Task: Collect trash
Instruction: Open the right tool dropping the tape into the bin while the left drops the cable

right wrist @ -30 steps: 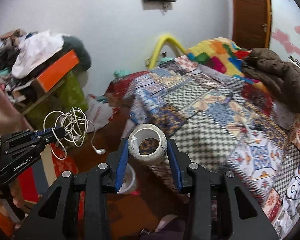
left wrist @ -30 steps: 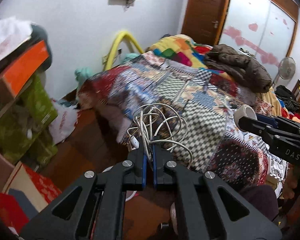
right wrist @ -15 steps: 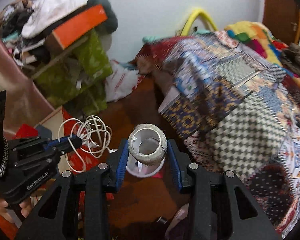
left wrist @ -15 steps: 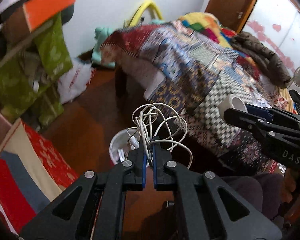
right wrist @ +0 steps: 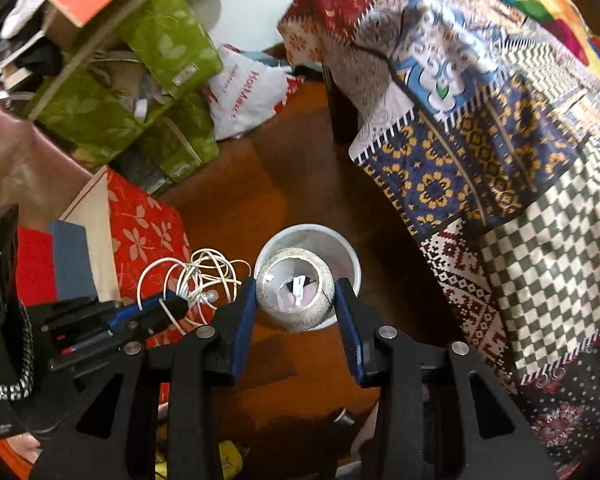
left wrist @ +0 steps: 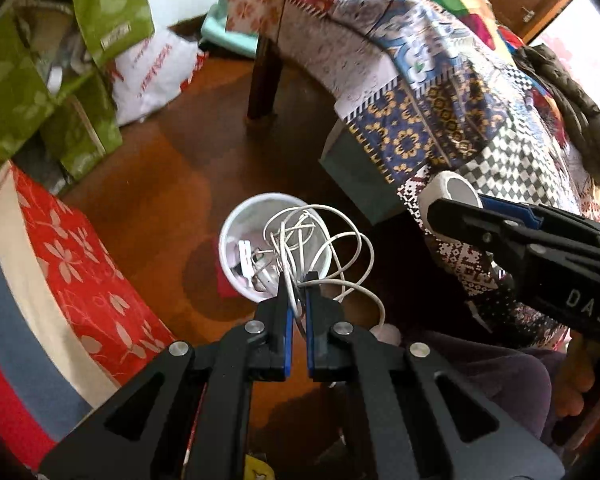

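Both grippers have swung down from the bed, so the white bin (left wrist: 236, 236) now sits mid-frame under the left gripper (left wrist: 296, 284) pinching the tangled cord (left wrist: 320, 236) and the right gripper (right wrist: 296, 300) squeezing the tape roll (right wrist: 296, 292), ready to drop 2 things.

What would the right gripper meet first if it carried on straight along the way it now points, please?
Most likely the white bin on the floor: seen from the right gripper, the tape roll it holds sits over the bin's opening, though depth is unclear.

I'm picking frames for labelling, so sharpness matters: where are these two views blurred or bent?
Left wrist view: green bags and white plastic bag smeared by motion; cable and bin crisp. Right wrist view: quilt smeared at upper right, tape roll sharp. Both: fisheye bending, dark corners.
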The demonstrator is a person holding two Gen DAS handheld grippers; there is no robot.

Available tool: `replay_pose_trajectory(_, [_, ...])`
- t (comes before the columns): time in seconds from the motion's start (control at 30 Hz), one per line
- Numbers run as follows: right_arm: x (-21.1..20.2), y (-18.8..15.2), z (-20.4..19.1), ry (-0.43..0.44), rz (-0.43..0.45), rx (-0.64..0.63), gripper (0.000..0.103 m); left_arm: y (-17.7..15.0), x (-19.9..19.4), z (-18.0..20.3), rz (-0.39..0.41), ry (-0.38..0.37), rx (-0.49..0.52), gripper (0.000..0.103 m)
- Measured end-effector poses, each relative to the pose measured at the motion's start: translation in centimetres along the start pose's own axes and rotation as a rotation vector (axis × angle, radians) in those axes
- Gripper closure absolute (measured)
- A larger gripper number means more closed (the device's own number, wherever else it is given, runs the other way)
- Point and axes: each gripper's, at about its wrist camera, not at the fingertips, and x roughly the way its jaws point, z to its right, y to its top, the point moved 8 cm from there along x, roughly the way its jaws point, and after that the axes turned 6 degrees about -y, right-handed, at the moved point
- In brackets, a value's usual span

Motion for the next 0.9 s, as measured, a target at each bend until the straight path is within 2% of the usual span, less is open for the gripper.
replay_pose_trajectory(0.3, [1.9, 1.9, -0.2, 0.035, -0.036, 0.005, 0.066, 2.2, 2.4, -0.7, -0.031, 0.018, -0.025, 0.099])
replay_pose_trajectory(0.37, [2.0, 2.0, -0.2, 0.037, -0.05, -0.003, 0.065, 2.6, 2.6, -0.8, -0.036, 0.046, -0.027, 0.088])
replay_pose_trajectory(0.43, [1.8, 2.1, -0.2, 0.036, -0.048, -0.002, 0.063, 3.0, 2.5, -0.8, -0.028, 0.044, -0.023, 0.086])
replay_pose_trajectory(0.53, [1.7, 2.1, 0.0, 0.035, -0.047, -0.002, 0.054, 3.2, 2.1, -0.7, -0.018, 0.054, -0.011, 0.082])
replay_pose_trajectory(0.9, [-1.4, 1.5, 0.2, 0.006, 0.015, -0.032, 0.054, 3.2, -2.0, 0.1, 0.056, 0.067, 0.018, 0.08])
